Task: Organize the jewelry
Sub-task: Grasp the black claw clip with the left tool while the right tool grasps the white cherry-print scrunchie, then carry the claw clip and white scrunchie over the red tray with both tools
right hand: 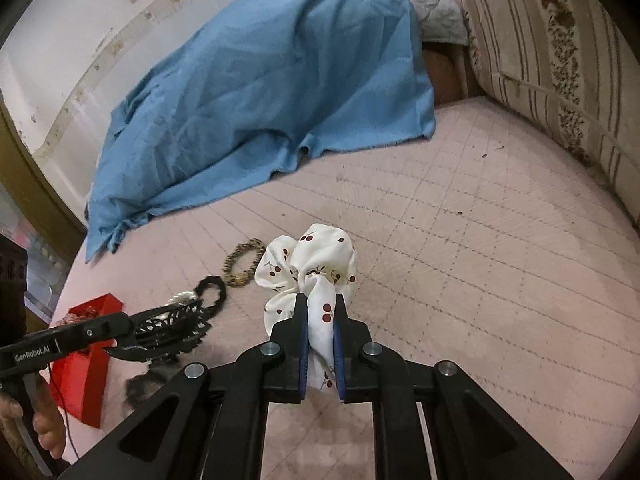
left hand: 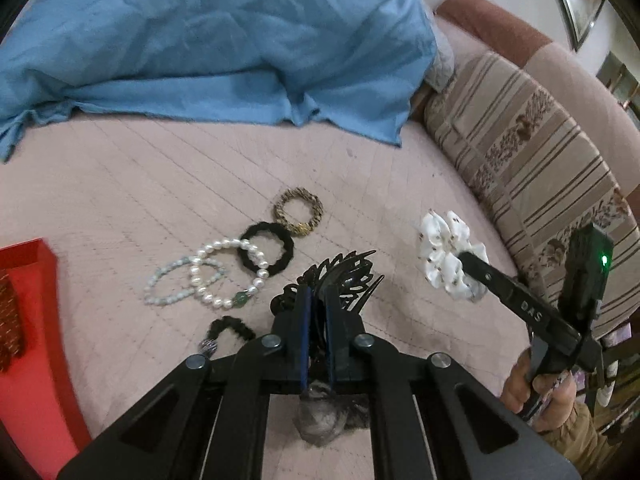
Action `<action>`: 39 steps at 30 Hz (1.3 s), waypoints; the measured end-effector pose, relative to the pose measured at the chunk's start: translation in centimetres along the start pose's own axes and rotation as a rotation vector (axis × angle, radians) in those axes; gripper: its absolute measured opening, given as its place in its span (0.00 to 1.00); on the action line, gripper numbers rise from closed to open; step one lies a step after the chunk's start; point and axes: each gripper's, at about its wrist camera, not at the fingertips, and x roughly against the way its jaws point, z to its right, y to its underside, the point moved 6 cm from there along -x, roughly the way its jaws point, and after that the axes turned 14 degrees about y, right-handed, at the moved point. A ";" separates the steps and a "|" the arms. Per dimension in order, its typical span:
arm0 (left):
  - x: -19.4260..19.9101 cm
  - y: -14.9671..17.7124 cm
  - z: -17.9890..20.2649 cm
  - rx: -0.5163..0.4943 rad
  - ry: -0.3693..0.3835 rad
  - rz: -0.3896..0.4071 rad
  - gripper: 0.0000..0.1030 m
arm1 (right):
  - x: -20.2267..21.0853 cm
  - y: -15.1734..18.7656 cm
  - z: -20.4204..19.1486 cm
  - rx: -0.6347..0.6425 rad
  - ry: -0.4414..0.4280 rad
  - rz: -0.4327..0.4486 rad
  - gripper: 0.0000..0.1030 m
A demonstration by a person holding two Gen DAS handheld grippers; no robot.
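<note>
Left wrist view, nearest first: the left claw point(left hand: 316, 300) is clamped on the black filigree hair clip point(left hand: 340, 276), whose teeth fan out toward the upper right of the frame. A grey furry tuft point(left hand: 320, 416) lies under the claw at the lower centre, mostly hidden by its frame. The red box point(left hand: 36, 320), where I judge the pieces belong, sits at the left edge, cut off by the frame, so the clip would have to travel leftward; the left claw is much the nearer of the two to it.

Just beyond the clip lie a small dark hair tie point(left hand: 230, 330), two overlapping pearl bracelets point(left hand: 208, 276), a black scrunchie point(left hand: 266, 253) and, farther, a leopard-print scrunchie point(left hand: 299, 211), all on the pink bed point(left hand: 140, 184).

In the right wrist view the right claw point(right hand: 320, 316) is closed on the white cherry-print scrunchie point(right hand: 310, 264), one fold pinched between the pads and the rest bunched ahead. From there the box is at lower left, partly behind the other claw. A blue cloth point(right hand: 260, 100) covers something unseen at the far end.
</note>
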 end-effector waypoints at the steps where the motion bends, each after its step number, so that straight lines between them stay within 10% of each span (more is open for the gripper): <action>1: 0.7 0.0 0.1 0.003 -0.007 0.012 0.06 | 0.4 0.0 -0.1 -0.002 -0.005 0.004 0.11; 20: 19.6 7.7 -7.1 0.200 -0.202 0.304 0.06 | 9.1 4.1 -10.8 0.184 -0.150 0.031 0.11; 39: 27.5 15.7 -22.3 0.433 -0.562 0.310 0.07 | 7.2 13.6 -33.2 0.550 -0.347 -0.133 0.11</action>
